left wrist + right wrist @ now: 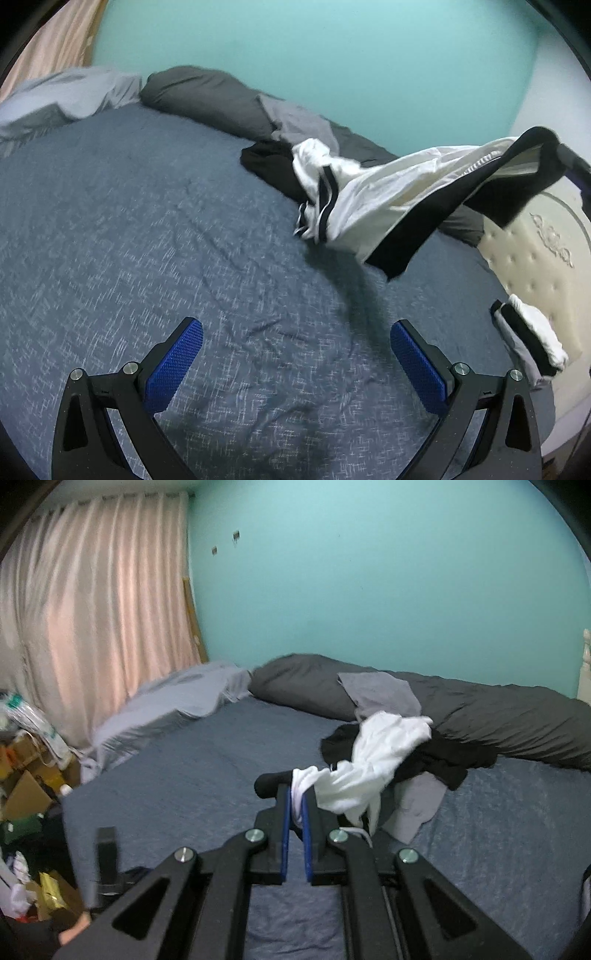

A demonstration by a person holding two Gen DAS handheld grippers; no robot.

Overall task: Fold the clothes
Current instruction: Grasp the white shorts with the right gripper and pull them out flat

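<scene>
A white garment with black trim [399, 199] hangs stretched in the air over the right side of the bed. Its far end is pinched by my right gripper [569, 158] at the right edge of the left wrist view. In the right wrist view my right gripper [295, 805] is shut on a bunched white fold of that garment [332, 786], with its black band [271, 782] sticking out to the left. My left gripper [295, 332] is open low over the blue sheet [147, 240], with nothing between its blue pads [177, 365].
A pile of black, white and grey clothes [406, 746] lies by the dark long pillow [498, 716] at the bed's head. A folded black and white piece [528, 339] rests on the bare mattress corner [524, 258]. Curtain [92, 609] and floor clutter [26, 775] stand to the left.
</scene>
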